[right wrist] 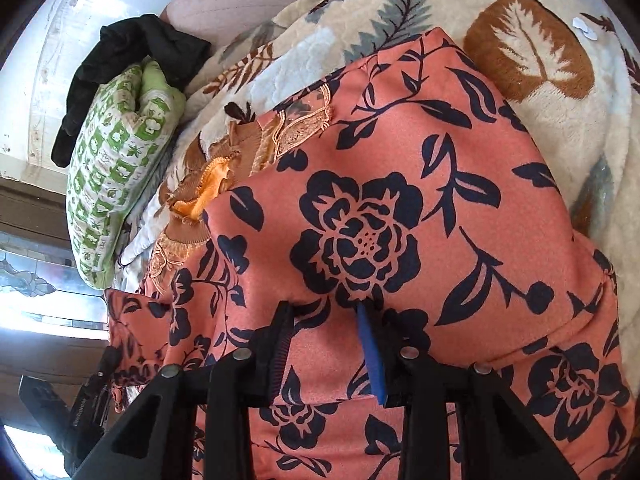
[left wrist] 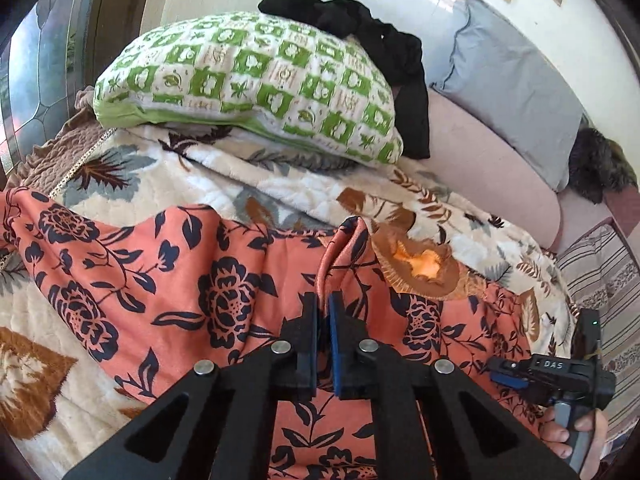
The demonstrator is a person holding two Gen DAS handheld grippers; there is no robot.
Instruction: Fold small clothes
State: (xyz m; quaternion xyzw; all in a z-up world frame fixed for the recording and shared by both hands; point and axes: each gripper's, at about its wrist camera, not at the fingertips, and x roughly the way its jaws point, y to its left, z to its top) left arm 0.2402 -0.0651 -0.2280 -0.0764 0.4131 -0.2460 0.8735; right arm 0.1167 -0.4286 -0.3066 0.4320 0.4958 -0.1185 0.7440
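Left gripper [left wrist: 323, 304] pinches a ridge of the floral garment [left wrist: 168, 276]; right gripper [right wrist: 326, 312], narrowed, seemingly grips it too.

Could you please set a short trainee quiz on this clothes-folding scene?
1. True or false: the black cloth lies on the green-checked pillow.
2. What is the left gripper shut on? A: a fold of the coral floral garment. B: the pillow. C: the black cloth.
3. What is the coral floral garment spread over?

Key:
1. True.
2. A.
3. The leaf-patterned blanket.
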